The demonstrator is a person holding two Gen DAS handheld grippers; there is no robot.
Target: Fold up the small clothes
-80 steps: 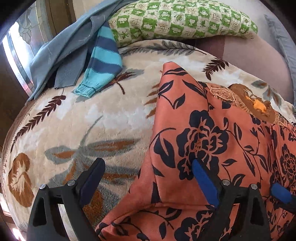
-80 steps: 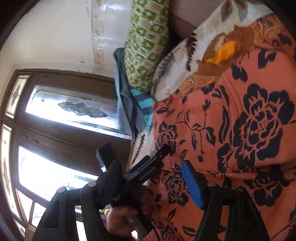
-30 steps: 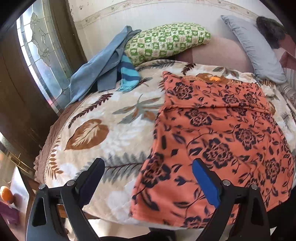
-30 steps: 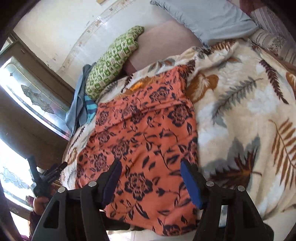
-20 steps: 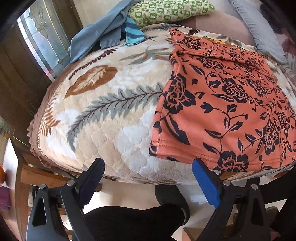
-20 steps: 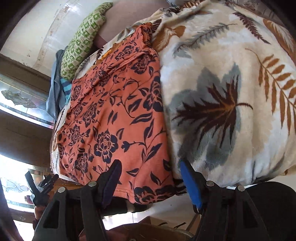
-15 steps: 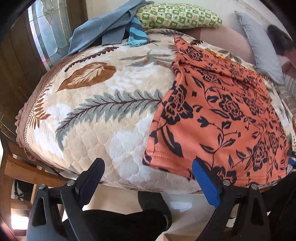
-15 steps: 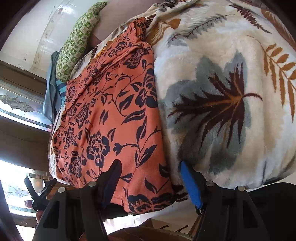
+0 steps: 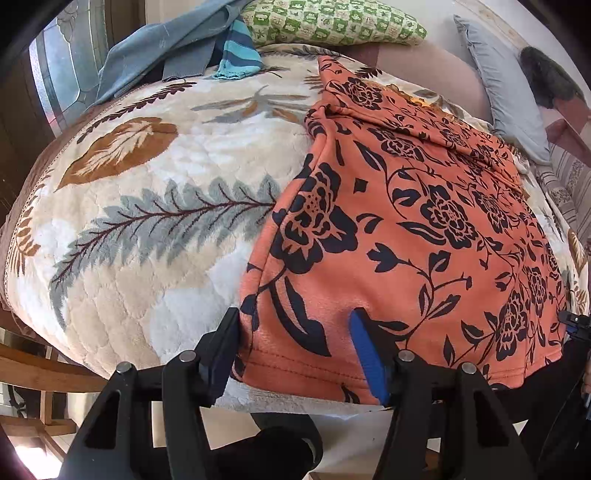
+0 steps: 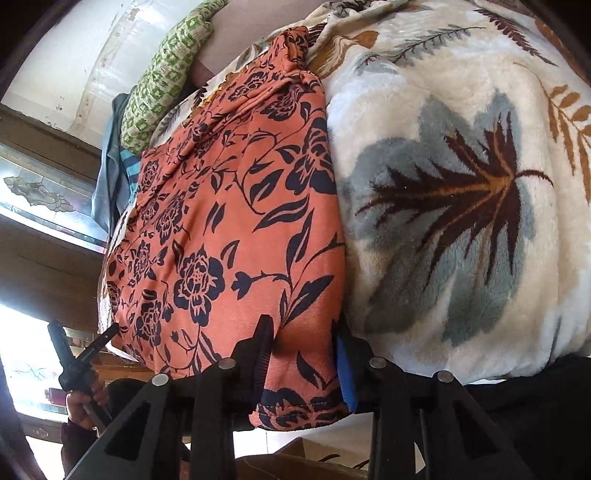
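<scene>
An orange garment with dark flowers point(image 9: 424, 229) lies spread flat on the leaf-pattern blanket point(image 9: 155, 206), its hem hanging over the bed's near edge. My left gripper point(image 9: 293, 332) straddles the hem's near left corner. Its jaws are closing, and the cloth between them lies flat and unpinched. In the right wrist view the same garment point(image 10: 229, 206) runs up the bed. My right gripper point(image 10: 303, 336) sits at the hem's near right corner with its jaws closing. The cloth bulges between its pads. Each gripper also shows in the other's view: the left gripper point(image 10: 85, 347) and the right gripper point(image 9: 574, 325).
At the bed's far end lie a green checked pillow point(image 9: 332, 22), a grey-blue garment point(image 9: 159, 48), a striped teal sleeve point(image 9: 236, 51) and a grey pillow point(image 9: 506, 99). A window point(image 10: 37, 192) and a wooden bed frame point(image 9: 40, 369) are on the left. The person's dark-clothed legs point(image 9: 266, 450) stand below the edge.
Both grippers have come down from above the bed to the garment's near hem. Both jaws have narrowed around the hem corners, the right one more.
</scene>
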